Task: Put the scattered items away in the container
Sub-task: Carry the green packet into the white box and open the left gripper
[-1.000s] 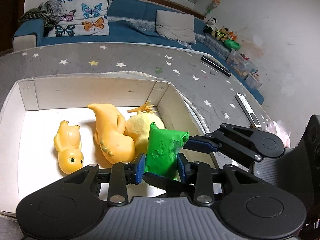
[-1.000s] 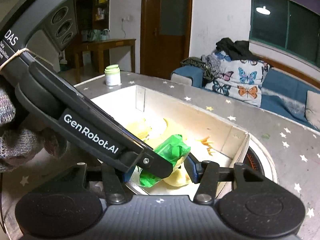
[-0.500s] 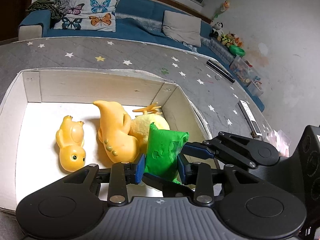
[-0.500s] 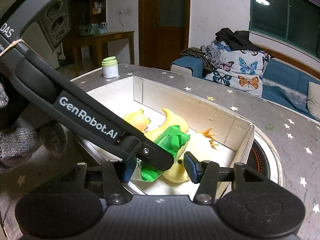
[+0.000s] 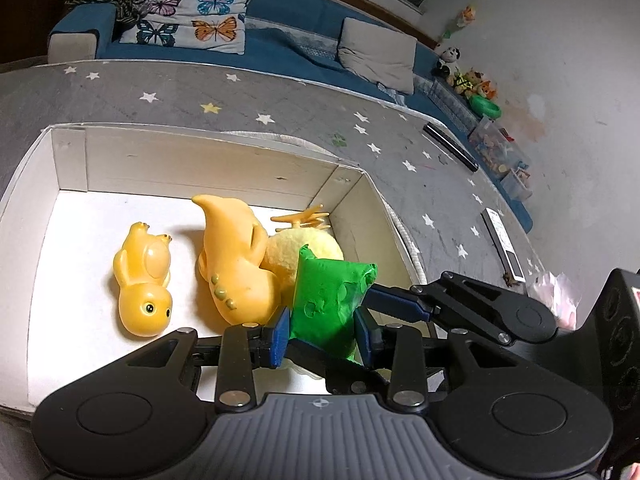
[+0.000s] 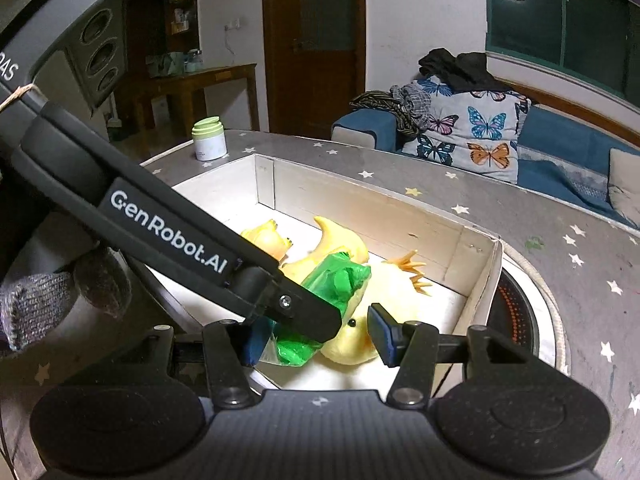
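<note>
Gripping one green packet [image 5: 329,303] between both pads: left gripper [image 5: 323,336], poised over white box [image 5: 208,168] with three yellow toys [image 5: 236,268] inside. Right gripper [image 6: 316,338] spread wide, holding nothing. Seen from right wrist only: one green-lidded jar [image 6: 209,139].

On the grey star-patterned worktop [image 6: 432,184] a green-lidded white jar [image 6: 209,139] stands at ten o'clock, a blue sofa [image 5: 280,46] with a butterfly cushion [image 6: 466,132] lies beyond, and a black remote [image 5: 450,147] rests at two o'clock.
</note>
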Demonstrator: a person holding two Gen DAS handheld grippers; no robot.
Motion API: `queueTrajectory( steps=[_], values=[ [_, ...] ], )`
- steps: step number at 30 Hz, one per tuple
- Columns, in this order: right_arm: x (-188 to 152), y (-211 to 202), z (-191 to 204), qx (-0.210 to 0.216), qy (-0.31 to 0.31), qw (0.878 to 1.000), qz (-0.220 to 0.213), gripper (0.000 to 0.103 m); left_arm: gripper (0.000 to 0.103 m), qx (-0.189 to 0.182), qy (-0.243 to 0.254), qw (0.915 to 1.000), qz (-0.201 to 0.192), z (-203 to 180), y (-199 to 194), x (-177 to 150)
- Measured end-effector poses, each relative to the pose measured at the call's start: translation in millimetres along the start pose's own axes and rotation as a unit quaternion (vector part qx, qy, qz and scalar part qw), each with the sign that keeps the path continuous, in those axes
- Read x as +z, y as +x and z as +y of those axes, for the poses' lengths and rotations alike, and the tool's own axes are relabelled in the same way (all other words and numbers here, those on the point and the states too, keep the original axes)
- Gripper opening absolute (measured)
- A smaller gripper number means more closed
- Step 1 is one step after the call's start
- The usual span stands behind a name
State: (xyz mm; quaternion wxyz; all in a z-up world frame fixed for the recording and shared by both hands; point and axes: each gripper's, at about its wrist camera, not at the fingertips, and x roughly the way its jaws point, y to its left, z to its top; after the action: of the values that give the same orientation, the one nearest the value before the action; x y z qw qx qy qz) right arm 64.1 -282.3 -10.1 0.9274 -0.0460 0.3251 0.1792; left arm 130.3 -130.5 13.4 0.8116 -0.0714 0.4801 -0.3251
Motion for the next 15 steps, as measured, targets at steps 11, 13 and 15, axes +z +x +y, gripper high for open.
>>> queueTrajectory(
  steps=[11,13,15],
  values=[
    [1,0,-6,0.0,0.022,1.0,-0.004,0.053,0.038,0.001,-0.019,0.9997,-0.018,1,-10,-7],
    [1,-1,-6,-0.002,0.019,1.0,-0.004,0.053,0.038,0.0,-0.016,0.9995,-0.028,-1,-16,-13],
    [1,-6,-5,-0.002,0.017,1.0,-0.011,0.053,0.038,-0.001,-0.014,0.9992,-0.038,-3,-23,-18]
  ],
)
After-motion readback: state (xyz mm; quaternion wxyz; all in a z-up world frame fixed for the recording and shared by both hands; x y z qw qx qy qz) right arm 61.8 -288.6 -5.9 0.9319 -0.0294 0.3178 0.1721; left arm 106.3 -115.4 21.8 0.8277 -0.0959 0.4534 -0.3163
